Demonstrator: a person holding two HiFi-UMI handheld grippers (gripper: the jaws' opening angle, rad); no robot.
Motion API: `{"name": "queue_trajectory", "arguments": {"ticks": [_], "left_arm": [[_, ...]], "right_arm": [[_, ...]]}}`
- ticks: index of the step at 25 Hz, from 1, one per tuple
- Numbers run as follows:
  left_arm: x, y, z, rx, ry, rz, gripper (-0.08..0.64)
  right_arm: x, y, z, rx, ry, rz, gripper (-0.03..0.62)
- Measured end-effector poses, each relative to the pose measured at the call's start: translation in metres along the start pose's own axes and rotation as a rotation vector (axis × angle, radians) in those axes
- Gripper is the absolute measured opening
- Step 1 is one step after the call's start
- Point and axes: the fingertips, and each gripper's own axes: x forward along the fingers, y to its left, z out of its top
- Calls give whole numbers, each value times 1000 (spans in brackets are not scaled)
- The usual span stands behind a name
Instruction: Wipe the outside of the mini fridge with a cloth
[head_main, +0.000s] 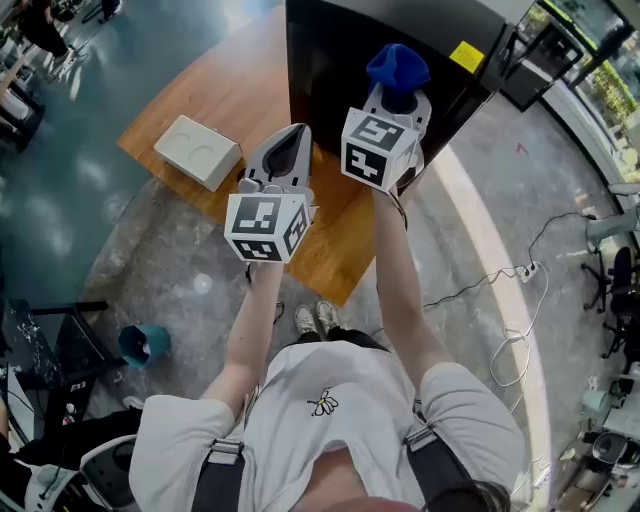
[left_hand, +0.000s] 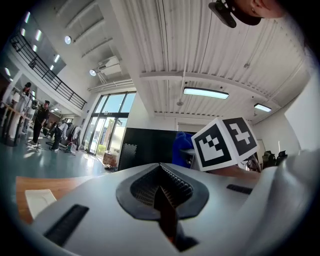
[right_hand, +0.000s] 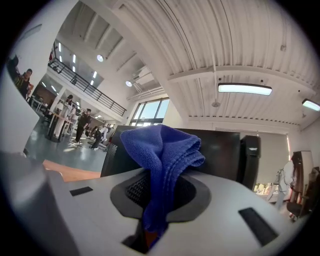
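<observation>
Cloth (head_main: 397, 68), blue and bunched, is pinched in my right claw (head_main: 399, 96), whose jaws are closed tight on its lower fold. It is raised in front of the black fridge (head_main: 340, 60); whether they touch I cannot tell. The fridge stands toward the desk's (head_main: 230, 100) far right edge. My left claw (head_main: 290, 140) is closed on nothing. A white box (head_main: 197, 151) lies by the left corner.

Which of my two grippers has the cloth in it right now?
The right gripper: its jaws pinch the blue cloth, which bunches up above them. The left gripper is shut with nothing between its jaws.
</observation>
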Motion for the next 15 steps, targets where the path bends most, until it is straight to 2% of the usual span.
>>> {"name": "queue_trajectory", "arguments": {"ticks": [8, 15], "left_arm": [[15, -33, -6, -19, 10, -64, 5], [23, -58, -3, -23, 3, -109, 5]], "right_arm": [[-30, -57, -11, 15, 20, -72, 72], [-47, -85, -20, -5, 29, -123, 72]]}}
